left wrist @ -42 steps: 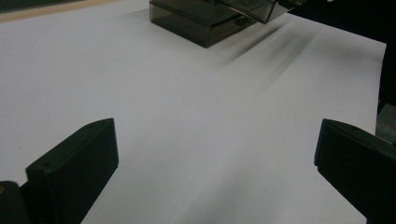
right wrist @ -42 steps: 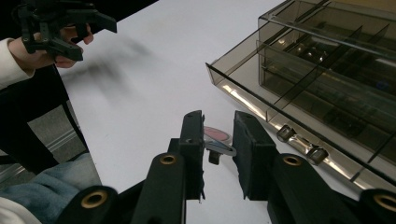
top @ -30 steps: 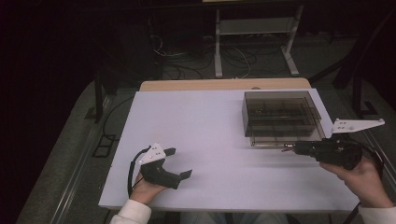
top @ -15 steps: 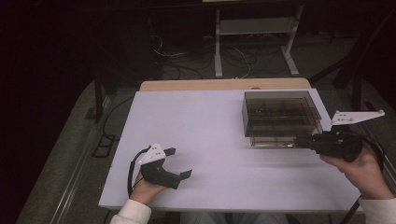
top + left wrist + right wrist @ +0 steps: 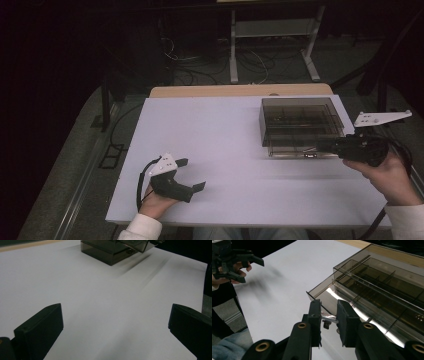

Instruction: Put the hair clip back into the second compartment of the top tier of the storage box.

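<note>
A dark see-through box (image 5: 301, 125) sat near the far right corner of the white bench (image 5: 220, 150). It had little rooms inside, split by thin walls. Its front flap hung open and tipped down toward the near edge.

The right gripper (image 5: 329, 319) was right at that flap. Its jaws were close together, pinched on the small metal latch (image 5: 329, 319) at the flap's front edge. The person's right hand (image 5: 387, 172) held it by the right edge of the bench.

The left gripper (image 5: 194, 174) rested near the near left corner, well apart from the box. Its jaws stood wide with nothing between them.

I think the step was working the flap by its latch. The next move likely called for a slow, steady swing of the flap, with the pinch kept firm so the tiny latch did not slip. The empty left gripper could come over to steady the box if it started to slide.
</note>
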Demonstrator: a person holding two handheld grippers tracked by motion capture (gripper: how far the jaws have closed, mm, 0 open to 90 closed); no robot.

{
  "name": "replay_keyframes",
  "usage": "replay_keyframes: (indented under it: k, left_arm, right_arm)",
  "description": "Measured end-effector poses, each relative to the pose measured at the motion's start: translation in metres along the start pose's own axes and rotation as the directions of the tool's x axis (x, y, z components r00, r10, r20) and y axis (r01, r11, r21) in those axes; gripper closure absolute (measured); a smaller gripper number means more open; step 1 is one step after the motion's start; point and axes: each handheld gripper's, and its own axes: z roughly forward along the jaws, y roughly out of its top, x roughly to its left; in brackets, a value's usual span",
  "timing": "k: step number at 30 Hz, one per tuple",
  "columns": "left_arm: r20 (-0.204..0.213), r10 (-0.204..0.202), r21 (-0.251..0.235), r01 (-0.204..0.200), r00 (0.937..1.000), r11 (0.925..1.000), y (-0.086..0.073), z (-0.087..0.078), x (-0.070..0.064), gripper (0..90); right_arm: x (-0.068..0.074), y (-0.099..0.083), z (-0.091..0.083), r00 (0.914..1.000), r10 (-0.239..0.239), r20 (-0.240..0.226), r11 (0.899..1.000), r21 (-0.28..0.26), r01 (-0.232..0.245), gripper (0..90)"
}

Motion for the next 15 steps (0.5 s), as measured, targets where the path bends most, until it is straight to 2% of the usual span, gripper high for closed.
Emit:
replay_keyframes:
  k: [15]
  left_arm:
    - [0.000, 0.001, 0.000, -0.001, 1.0000, 1.0000, 0.000, 0.000, 0.000, 0.0]
  right_arm:
    - [-0.014, 0.010, 0.008, 0.9998, 0.018, 0.007, 1.000, 0.016, -0.018, 73.3]
